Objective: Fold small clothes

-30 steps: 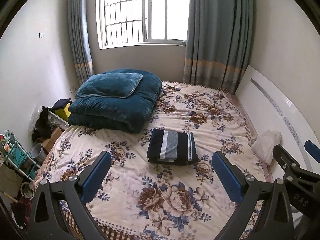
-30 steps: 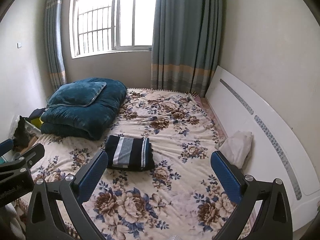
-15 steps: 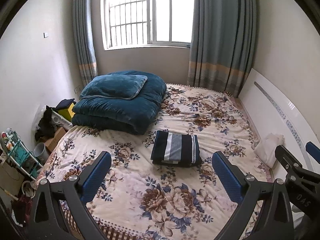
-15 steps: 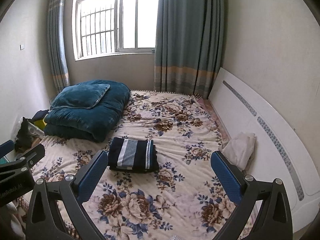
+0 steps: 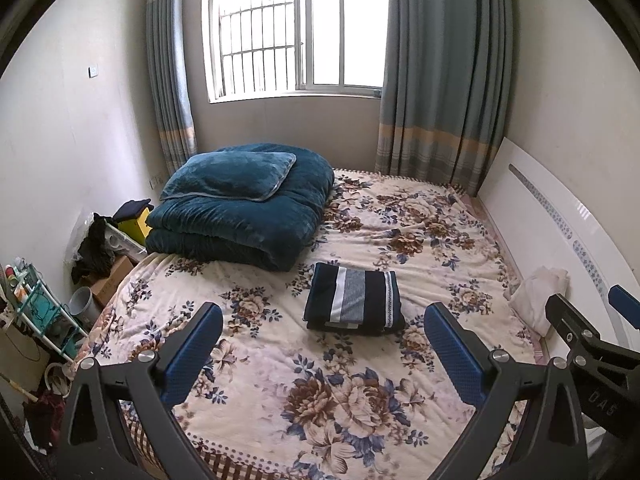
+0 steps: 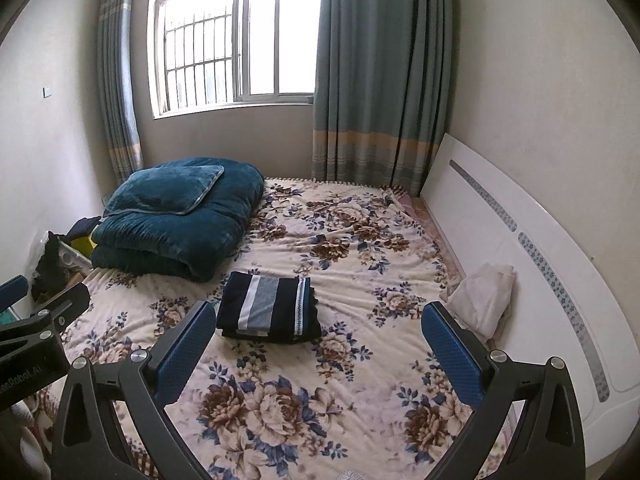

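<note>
A folded navy garment with white and grey stripes (image 5: 354,303) lies flat in the middle of the floral bedspread (image 5: 320,392); it also shows in the right wrist view (image 6: 269,307). My left gripper (image 5: 320,352) is open and empty, held above the near part of the bed, well short of the garment. My right gripper (image 6: 320,348) is open and empty too, beside the left one. The right gripper shows at the right edge of the left wrist view (image 5: 592,344). The left gripper shows at the left edge of the right wrist view (image 6: 36,320).
A folded teal quilt with a pillow on top (image 5: 244,204) sits at the bed's far left. A white cloth bundle (image 5: 538,294) lies against the white headboard (image 5: 560,224) on the right. Boxes, a rack and clutter (image 5: 60,292) stand on the floor at left.
Both grippers have drawn back and risen a little, so the bed and the garment look slightly farther and lower. The garment has not moved. Both jaws stay open.
</note>
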### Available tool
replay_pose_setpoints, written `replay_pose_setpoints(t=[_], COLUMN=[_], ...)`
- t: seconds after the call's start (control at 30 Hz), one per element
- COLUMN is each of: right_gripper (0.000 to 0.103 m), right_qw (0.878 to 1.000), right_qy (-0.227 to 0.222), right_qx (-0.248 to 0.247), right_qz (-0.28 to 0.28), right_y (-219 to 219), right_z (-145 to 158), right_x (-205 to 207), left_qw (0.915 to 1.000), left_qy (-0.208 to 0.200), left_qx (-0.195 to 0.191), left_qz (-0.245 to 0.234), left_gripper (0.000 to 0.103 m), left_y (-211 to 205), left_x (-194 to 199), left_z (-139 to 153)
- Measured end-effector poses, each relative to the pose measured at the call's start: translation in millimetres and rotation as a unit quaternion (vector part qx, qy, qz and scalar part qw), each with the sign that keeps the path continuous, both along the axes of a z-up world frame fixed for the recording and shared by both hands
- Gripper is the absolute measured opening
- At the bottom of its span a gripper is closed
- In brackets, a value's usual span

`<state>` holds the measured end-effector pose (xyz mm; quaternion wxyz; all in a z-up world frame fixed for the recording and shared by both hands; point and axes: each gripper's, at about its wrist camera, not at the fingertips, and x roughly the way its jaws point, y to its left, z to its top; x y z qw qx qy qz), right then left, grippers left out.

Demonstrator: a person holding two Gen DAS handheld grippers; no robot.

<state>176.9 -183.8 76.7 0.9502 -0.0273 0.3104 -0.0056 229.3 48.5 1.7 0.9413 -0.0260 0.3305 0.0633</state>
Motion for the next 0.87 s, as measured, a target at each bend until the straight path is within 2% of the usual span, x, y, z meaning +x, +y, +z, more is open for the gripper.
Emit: replay_pose_setpoints(t=[0.67, 0.87], right_gripper=[0.103, 0.103], right_qw=[1.0, 1.0], right_qy=[0.0, 0.0], right_qx=[-0.001, 0.001], right_qz=[0.004, 0.005], right_y=[4.0, 5.2], right_z=[-0.8, -1.4], right_x=[1.1, 1.0], left_qw=[1.0, 0.9999], left_qy=[-0.003, -0.01], left_qx=[0.005, 0.01], left_qz=[0.004, 0.008], left_gripper=[0.103, 0.103], left_y=[-0.1, 2.5], left_x=[-0.4, -2.4], left_z=[2.5, 12.4])
